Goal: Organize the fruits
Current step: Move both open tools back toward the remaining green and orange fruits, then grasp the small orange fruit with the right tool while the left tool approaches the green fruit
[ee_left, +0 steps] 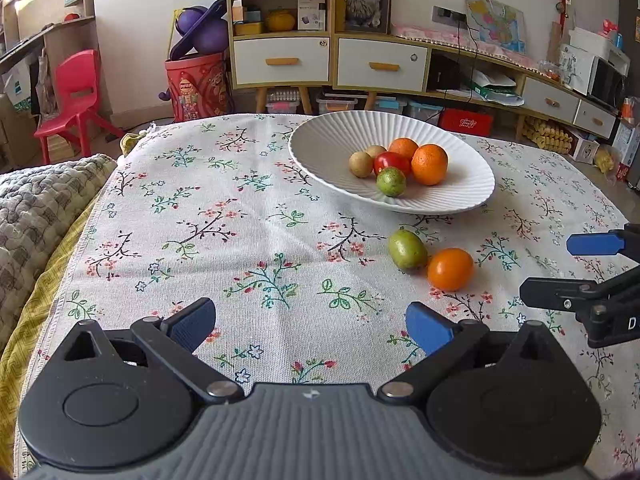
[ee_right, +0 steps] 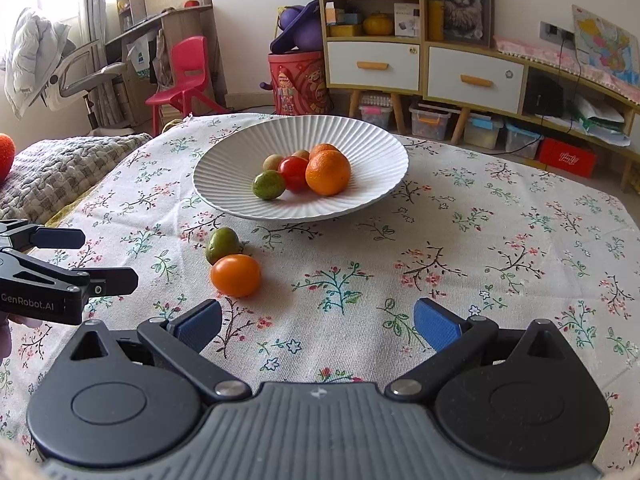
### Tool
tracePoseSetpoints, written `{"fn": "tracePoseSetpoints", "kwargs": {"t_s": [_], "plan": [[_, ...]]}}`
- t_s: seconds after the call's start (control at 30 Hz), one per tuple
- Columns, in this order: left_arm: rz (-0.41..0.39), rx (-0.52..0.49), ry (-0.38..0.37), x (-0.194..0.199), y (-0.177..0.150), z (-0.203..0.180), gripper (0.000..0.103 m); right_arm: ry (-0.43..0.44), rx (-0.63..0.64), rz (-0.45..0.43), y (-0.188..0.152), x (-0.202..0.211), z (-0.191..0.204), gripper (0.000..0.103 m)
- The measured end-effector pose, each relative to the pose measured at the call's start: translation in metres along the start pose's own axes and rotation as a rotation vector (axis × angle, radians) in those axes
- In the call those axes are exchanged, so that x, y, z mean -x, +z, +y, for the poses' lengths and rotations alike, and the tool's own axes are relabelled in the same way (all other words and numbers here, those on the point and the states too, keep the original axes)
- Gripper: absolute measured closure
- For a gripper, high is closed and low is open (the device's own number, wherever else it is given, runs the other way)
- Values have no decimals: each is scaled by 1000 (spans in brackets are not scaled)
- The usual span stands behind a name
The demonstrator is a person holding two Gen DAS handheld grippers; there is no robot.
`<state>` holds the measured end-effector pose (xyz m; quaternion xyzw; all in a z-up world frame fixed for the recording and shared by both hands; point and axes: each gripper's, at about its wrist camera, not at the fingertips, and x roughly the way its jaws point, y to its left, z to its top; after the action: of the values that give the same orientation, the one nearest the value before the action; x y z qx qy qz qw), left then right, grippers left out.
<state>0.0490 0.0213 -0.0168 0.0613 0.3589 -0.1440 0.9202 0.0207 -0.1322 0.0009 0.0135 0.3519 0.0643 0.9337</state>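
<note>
Both claws, left claw [ee_left: 310,326] and right claw [ee_right: 318,326], gape wide, empty. Just before the ribbed white bowl [ee_right: 372,184], a smooth oval green fruit [ee_right: 222,245] touches a glossy orange tomato [ee_right: 236,275] on the floral-clothed table [ee_right: 480,280], the green fruit's long axis tilted toward the bowl.

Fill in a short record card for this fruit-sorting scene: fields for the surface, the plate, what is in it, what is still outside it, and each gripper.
Surface: floral tablecloth
Plate: white ribbed plate, on the cloth
In plate: two oranges, a red tomato, a green fruit, two tan fruits
Outside plate: green fruit on cloth beside orange fruit on cloth
Left gripper: open, empty
Right gripper: open, empty
</note>
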Motion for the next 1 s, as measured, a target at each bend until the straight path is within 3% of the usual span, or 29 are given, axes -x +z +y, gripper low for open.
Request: {"fn": "tracePoseSetpoints", "kwargs": {"t_s": [0.2,0.57,0.8,0.9,1.0], "plan": [[13,10,17,-3,-1,5,11,43,70,15,0,-11,15,10],[20,21,31,-5,-1,12,11,112,121,25,9,-26,33,51],[22,18,33,-7,1,10,11,131,133,14,11,-30,38,60],[19,13,35,-9,1,7,11,124,130,10,12,-31,37,71],[17,14,32,-10,3,5,11,128,111,14,13,-29,32,72]]}}
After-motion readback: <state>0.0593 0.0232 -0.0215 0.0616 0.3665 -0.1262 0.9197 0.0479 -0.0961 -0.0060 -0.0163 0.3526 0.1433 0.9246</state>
